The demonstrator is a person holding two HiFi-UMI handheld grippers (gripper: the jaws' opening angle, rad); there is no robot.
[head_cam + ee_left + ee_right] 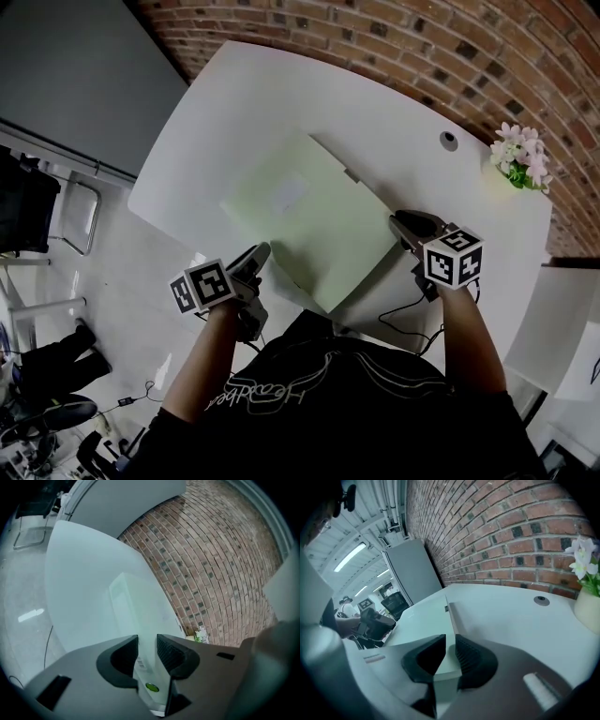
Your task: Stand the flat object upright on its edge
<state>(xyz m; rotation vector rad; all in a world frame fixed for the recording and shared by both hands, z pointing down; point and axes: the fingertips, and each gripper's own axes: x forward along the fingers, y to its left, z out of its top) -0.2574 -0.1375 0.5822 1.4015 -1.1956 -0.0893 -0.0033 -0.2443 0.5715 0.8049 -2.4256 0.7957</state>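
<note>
My left gripper [260, 251], jaws slightly apart, straddles the near-left edge of the flat object [309, 211] lying on the table [225, 94], my right gripper [403, 221] likewise at its right edge; closing unevenly, I fear, could skid it off.

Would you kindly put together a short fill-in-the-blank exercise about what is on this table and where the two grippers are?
1. The pale green flat rectangular box lies ___ on the white table.
2. The wall behind the table is built of red ___.
3. The left gripper and the right gripper are at opposite sides of the box; the small pot of white and pink flowers stands nearer the ___ one.
Missing words: flat; brick; right.
</note>
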